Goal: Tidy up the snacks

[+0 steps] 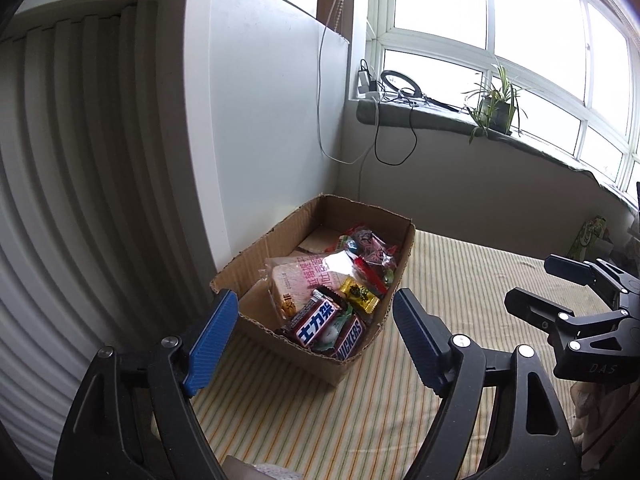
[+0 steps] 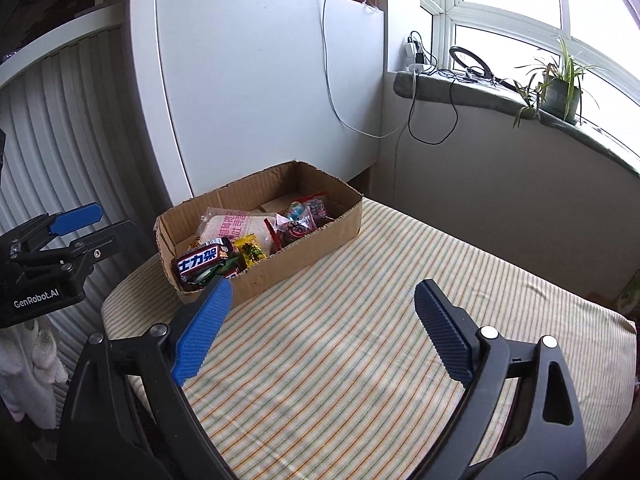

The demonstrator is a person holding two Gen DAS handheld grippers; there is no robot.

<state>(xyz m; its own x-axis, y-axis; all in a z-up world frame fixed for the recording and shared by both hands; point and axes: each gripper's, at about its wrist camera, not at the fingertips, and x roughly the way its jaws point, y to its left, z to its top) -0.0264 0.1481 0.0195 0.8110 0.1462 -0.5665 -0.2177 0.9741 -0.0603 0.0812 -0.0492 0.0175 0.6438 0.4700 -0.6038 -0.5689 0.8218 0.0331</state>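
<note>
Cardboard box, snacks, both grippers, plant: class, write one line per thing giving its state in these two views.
Cardboard box: open-topped, upright on the striped cloth.
Snickers bars: lying inside the box at its near end.
Bread packet: inside the box, sealed.
Left gripper: open, empty.
Right gripper: open, empty.
Potted plant: upright on the windowsill.
</note>
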